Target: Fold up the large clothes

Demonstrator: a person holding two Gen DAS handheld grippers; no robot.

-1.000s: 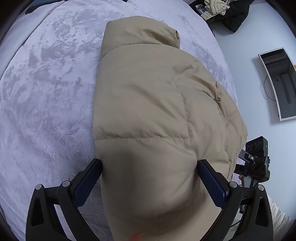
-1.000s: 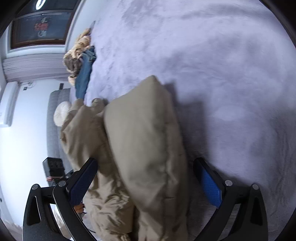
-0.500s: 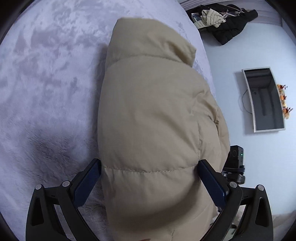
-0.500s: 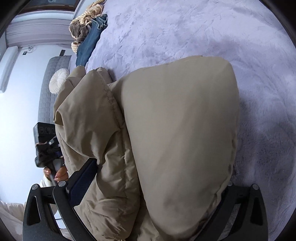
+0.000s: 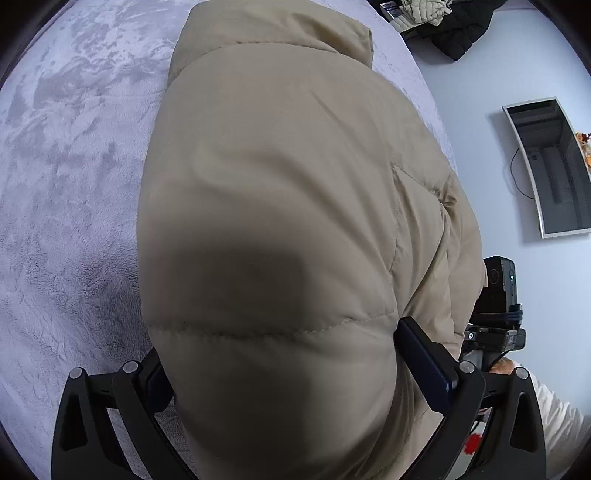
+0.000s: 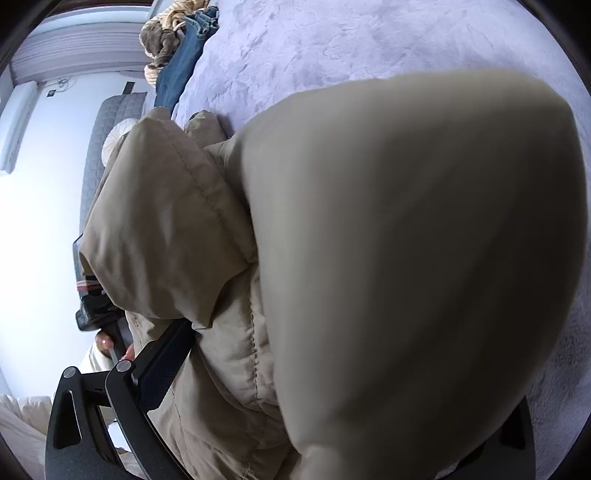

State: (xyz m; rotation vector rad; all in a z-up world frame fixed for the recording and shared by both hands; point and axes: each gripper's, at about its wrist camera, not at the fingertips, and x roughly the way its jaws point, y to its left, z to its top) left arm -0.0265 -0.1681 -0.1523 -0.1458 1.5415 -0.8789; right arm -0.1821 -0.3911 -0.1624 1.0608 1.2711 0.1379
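Observation:
A puffy beige jacket lies folded in a thick bundle on the lilac fleece blanket. In the left wrist view its bulk fills the gap of my left gripper, which is open wide; the blue pads flank the padding, and the left pad is mostly covered. In the right wrist view the jacket bulges over my right gripper, also open wide. Only its left finger shows; the right one is hidden under the fabric. The other gripper's body sits beside the jacket.
Dark clothes are heaped on furniture at the top right, with a wall screen below them. Jeans and a brown garment lie at the blanket's far edge, near a grey sofa. A hand holds the other gripper.
Both grippers have pushed further in around the jacket, which now fills much more of each view. The right gripper's right finger has gone under the fabric. Jaw width is unchanged.

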